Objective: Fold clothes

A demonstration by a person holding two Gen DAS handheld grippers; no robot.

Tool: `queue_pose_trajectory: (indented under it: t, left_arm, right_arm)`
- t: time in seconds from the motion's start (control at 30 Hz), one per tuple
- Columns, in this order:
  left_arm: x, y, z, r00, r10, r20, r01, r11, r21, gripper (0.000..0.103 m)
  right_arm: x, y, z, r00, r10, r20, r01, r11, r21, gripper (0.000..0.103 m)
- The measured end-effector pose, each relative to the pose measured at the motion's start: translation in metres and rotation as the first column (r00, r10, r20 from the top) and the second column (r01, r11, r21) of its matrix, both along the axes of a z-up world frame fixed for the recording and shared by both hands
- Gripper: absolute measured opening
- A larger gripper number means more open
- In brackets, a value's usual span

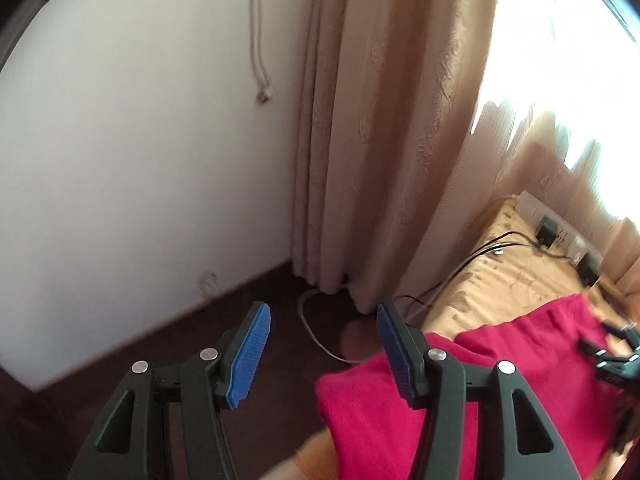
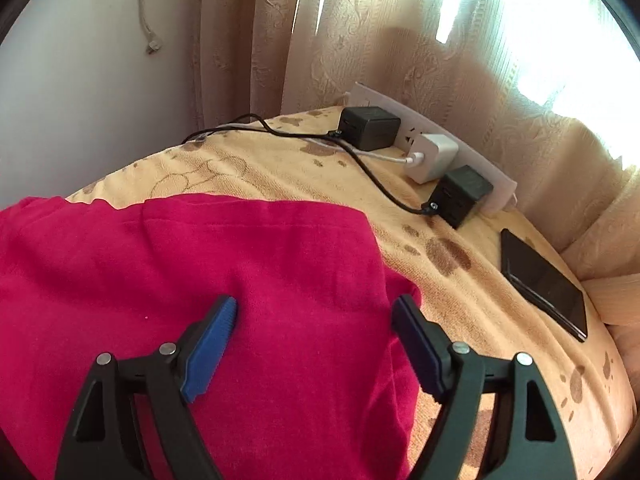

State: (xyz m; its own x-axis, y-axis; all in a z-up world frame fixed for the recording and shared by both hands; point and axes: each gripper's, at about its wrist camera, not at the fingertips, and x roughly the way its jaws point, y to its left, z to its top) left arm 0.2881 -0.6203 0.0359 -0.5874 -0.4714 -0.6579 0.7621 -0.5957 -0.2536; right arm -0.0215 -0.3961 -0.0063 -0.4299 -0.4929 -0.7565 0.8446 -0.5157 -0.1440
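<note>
A crimson red garment (image 2: 224, 280) lies folded on a tan cloth-covered table (image 2: 460, 280). My right gripper (image 2: 314, 316) hovers low over the garment's right edge, jaws wide open, with nothing pinched between its blue pads. In the left wrist view the same garment (image 1: 500, 380) lies at the lower right. My left gripper (image 1: 322, 328) stands open over the garment's left edge and the dark floor beyond the table, holding nothing. The right gripper (image 1: 612, 356) shows at the far right of that view, blurred.
A white power strip (image 2: 472, 156) with black and white chargers and cables sits at the table's back. A dark phone (image 2: 544, 284) lies at the right. Beige curtains (image 1: 380, 120) and a white wall (image 1: 140, 160) stand behind. A white cable (image 1: 316, 336) runs on the floor.
</note>
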Motion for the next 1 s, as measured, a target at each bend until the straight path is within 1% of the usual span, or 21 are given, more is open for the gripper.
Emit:
queue_pose_trajectory:
  t: [0.03, 0.07, 0.1, 0.13, 0.2, 0.27, 0.37, 0.43, 0.47, 0.53, 0.57, 0.6, 0.63, 0.67, 0.7, 0.77, 0.83, 0.87, 0.9, 0.97, 1.0]
  left_arm:
    - [0.007, 0.003, 0.001, 0.998, -0.019, -0.055, 0.022, 0.999, 0.045, 0.058]
    - [0.012, 0.010, 0.004, 0.994, -0.055, -0.099, 0.062, 0.996, 0.068, 0.058]
    - [0.014, 0.020, 0.008, 0.985, -0.110, -0.131, 0.122, 0.989, 0.083, 0.058]
    - [0.015, 0.032, 0.011, 0.972, -0.175, -0.155, 0.191, 0.977, 0.096, 0.058]
    - [0.008, 0.058, 0.009, 0.951, -0.286, -0.120, 0.299, 0.947, 0.113, 0.058]
    - [-0.005, 0.080, -0.001, 0.942, -0.335, 0.005, 0.332, 0.935, 0.123, 0.058]
    - [-0.006, 0.096, -0.034, 0.930, -0.344, 0.133, 0.315, 0.929, 0.195, 0.058]
    - [-0.001, 0.105, -0.038, 0.922, -0.358, 0.146, 0.336, 0.929, 0.154, 0.058]
    - [0.001, 0.108, -0.037, 0.918, -0.364, 0.160, 0.342, 0.928, 0.150, 0.058]
    - [-0.002, 0.105, -0.036, 0.915, -0.365, 0.169, 0.338, 0.925, 0.172, 0.058]
    - [-0.007, 0.098, -0.032, 0.918, -0.359, 0.168, 0.328, 0.926, 0.186, 0.058]
    - [-0.006, 0.091, -0.028, 0.928, -0.336, 0.163, 0.305, 0.934, 0.189, 0.058]
    - [-0.001, 0.089, -0.021, 0.942, -0.306, 0.140, 0.281, 0.944, 0.172, 0.058]
    - [-0.001, 0.087, -0.013, 0.953, -0.287, 0.093, 0.273, 0.951, 0.144, 0.058]
    - [-0.002, 0.084, -0.004, 0.959, -0.280, 0.036, 0.274, 0.955, 0.116, 0.060]
    - [-0.011, 0.077, 0.008, 0.956, -0.285, -0.069, 0.291, 0.951, 0.103, 0.075]
    - [-0.034, 0.070, 0.009, 0.948, -0.297, -0.116, 0.311, 0.942, 0.126, 0.075]
    - [-0.048, 0.065, 0.006, 0.946, -0.304, -0.112, 0.318, 0.938, 0.141, 0.075]
    - [-0.062, 0.059, -0.001, 0.953, -0.294, -0.075, 0.303, 0.940, 0.160, 0.075]
    - [-0.087, 0.044, -0.026, 0.975, -0.217, 0.057, 0.200, 0.955, 0.220, 0.075]
    - [-0.095, 0.036, -0.041, 0.976, -0.188, 0.107, 0.156, 0.954, 0.254, 0.075]
  right_arm:
    - [-0.001, 0.000, 0.000, 1.000, 0.001, 0.004, -0.001, 1.000, 0.000, 0.084]
    - [-0.002, 0.000, 0.000, 1.000, 0.003, 0.007, -0.003, 1.000, 0.000, 0.084]
    - [-0.001, 0.000, 0.000, 1.000, 0.003, 0.007, -0.003, 1.000, 0.000, 0.084]
    - [-0.001, 0.000, 0.000, 1.000, 0.004, 0.008, -0.004, 1.000, 0.000, 0.084]
    - [-0.001, 0.000, 0.000, 1.000, 0.005, 0.014, -0.005, 1.000, 0.000, 0.084]
    - [-0.002, 0.000, 0.000, 1.000, 0.008, 0.027, -0.008, 1.000, -0.004, 0.084]
    - [-0.003, 0.003, -0.001, 0.998, 0.017, 0.057, -0.017, 1.000, -0.008, 0.084]
    - [-0.005, 0.005, -0.001, 0.997, 0.026, 0.077, -0.025, 1.000, -0.015, 0.084]
    - [-0.005, 0.006, -0.001, 0.996, 0.030, 0.085, -0.028, 0.999, -0.018, 0.084]
    - [-0.004, 0.008, -0.002, 0.996, 0.031, 0.085, -0.030, 0.999, -0.020, 0.084]
    - [-0.003, 0.007, -0.001, 0.996, 0.030, 0.078, -0.029, 0.999, -0.018, 0.084]
    - [-0.002, 0.007, -0.001, 0.997, 0.029, 0.070, -0.028, 0.999, -0.016, 0.085]
    - [-0.001, 0.007, -0.001, 0.998, 0.028, 0.064, -0.027, 1.000, -0.014, 0.085]
    - [-0.001, 0.007, -0.001, 0.998, 0.027, 0.060, -0.027, 1.000, -0.013, 0.085]
    - [-0.001, 0.007, -0.001, 0.998, 0.027, 0.059, -0.027, 1.000, -0.012, 0.085]
    - [-0.001, 0.007, -0.001, 0.998, 0.027, 0.061, -0.027, 1.000, -0.014, 0.085]
    - [-0.002, 0.007, -0.001, 0.998, 0.028, 0.062, -0.027, 1.000, -0.014, 0.085]
    - [-0.002, 0.007, -0.001, 0.998, 0.028, 0.063, -0.027, 1.000, -0.014, 0.085]
    - [-0.002, 0.007, -0.001, 0.998, 0.028, 0.063, -0.027, 1.000, -0.015, 0.085]
    - [-0.002, 0.008, -0.001, 0.998, 0.028, 0.065, -0.027, 1.000, -0.016, 0.085]
    - [-0.003, 0.008, -0.001, 0.997, 0.028, 0.066, -0.027, 0.999, -0.017, 0.085]
